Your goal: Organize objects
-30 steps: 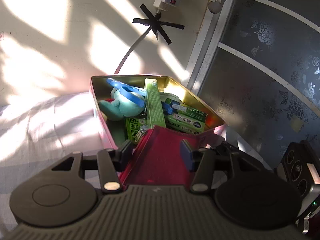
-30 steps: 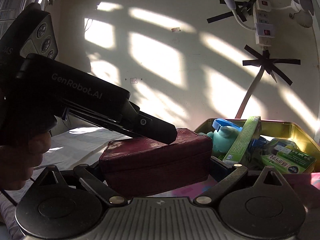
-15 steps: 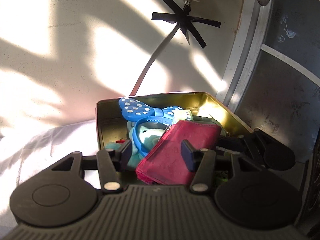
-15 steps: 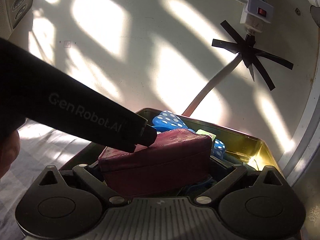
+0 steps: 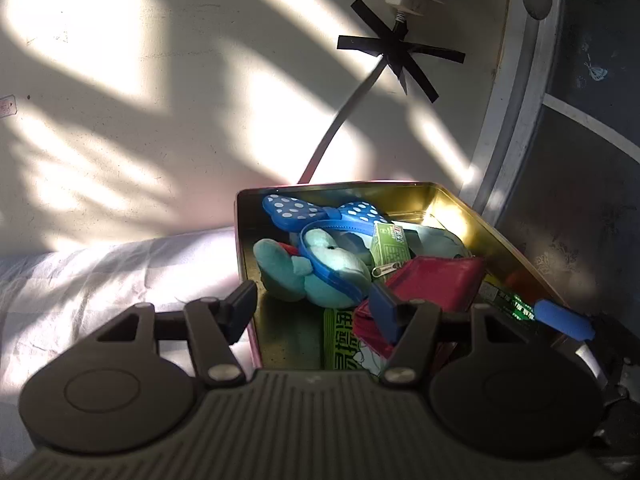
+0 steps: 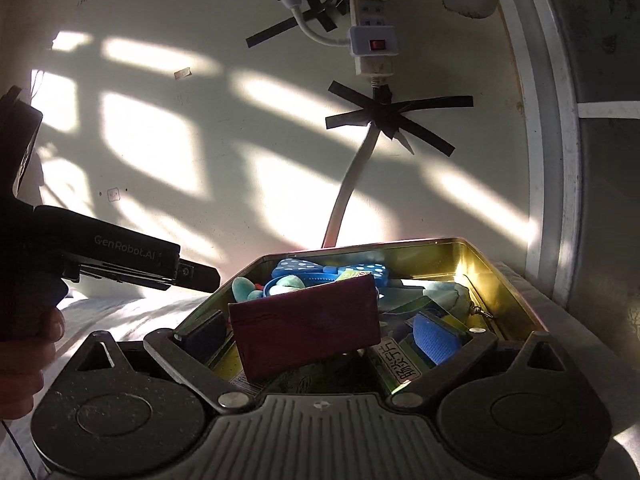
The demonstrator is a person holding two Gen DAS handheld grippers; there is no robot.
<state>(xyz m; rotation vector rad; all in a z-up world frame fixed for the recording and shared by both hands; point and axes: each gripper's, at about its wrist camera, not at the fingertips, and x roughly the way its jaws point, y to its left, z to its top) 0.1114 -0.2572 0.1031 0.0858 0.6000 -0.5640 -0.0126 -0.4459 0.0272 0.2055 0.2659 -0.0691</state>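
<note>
- Red wallet (image 6: 306, 326) inside gold tin (image 6: 500, 280), propped tilted on top of the other contents, near tin's front edge.
- Right gripper (image 6: 324, 338) spread wide around wallet, fingers clear of both sides; released.
- Left gripper (image 5: 314, 308) spread too, holding nothing, hovering at tin's front-left rim.
- Packed around wallet in tin: teal plush toy (image 5: 316, 270), blue polka-dot headband (image 5: 320, 212), green boxes (image 5: 390, 242).
- Wallet likely light, soft-sided, slightly squashy, grippy fabric; not fragile.
- Best hold: across the two flat faces near the mid-span, not the zip edge.
- Probably needs pressing flat into tin.
</note>
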